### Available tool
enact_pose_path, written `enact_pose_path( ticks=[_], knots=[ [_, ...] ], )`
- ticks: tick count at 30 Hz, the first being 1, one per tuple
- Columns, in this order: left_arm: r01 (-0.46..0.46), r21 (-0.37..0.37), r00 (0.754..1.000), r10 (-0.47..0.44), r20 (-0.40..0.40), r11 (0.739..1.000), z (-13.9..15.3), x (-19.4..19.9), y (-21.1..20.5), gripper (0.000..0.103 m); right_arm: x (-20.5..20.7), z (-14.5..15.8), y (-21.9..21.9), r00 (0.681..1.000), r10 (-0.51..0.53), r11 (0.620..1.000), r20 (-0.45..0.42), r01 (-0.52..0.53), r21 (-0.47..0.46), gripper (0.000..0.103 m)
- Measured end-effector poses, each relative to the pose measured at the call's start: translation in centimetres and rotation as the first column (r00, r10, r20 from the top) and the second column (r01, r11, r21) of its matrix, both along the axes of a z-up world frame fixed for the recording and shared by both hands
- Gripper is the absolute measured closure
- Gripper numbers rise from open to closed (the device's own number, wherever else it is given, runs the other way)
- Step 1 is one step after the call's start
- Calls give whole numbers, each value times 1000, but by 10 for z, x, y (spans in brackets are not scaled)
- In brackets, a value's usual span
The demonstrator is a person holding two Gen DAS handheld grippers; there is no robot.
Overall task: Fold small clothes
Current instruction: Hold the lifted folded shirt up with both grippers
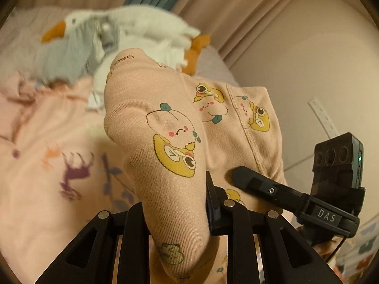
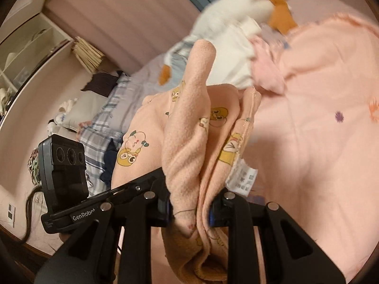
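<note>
the peach cartoon-print garment [image 1: 180, 127] is held up off the bed [image 2: 319, 142], in front of the stuffed duck [image 1: 132, 28]. the left hand-held gripper [image 1: 189, 215] is clamped on one bunched edge, the right hand-held gripper [image 2: 189, 210] pinched shut on several layers near the care label [image 2: 241, 177]. biggest risk, probably: the thick wad gets tugged out of one grip if the cloth is pulled taut, or the layers get laid down uneven and the fold ends up lopsided. the loose end could also get snagged on the duck.
</note>
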State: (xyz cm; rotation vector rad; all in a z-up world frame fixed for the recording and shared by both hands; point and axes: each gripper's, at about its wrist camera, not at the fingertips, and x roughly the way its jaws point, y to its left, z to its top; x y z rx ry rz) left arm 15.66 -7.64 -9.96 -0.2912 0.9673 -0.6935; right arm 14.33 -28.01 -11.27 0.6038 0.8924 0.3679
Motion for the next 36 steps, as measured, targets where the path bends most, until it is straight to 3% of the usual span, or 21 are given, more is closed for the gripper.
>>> enact_pose_path(
  ticks=[5,9,25,33,36],
  knots=[
    [9,88,991,-20,129,996,51,-25,26,80,-27,46,37,997,-27,1000,75,27,3,80],
    [-26,170,972,-14,233,985,69,-43,33,80,-37,65,64,993,-22,999,119,18,29,80],
    [-130,203,970,82,228,971,73,-41,20,80,-15,76,77,990,80,993,119,-70,-91,79],
    [-115,189,972,71,224,975,71,-40,27,80,-12,79,76,989,83,990,122,-69,-119,79],
    [-114,231,971,60,230,966,70,-41,27,80,-12,76,77,992,74,992,104,-63,-109,79]
  ],
)
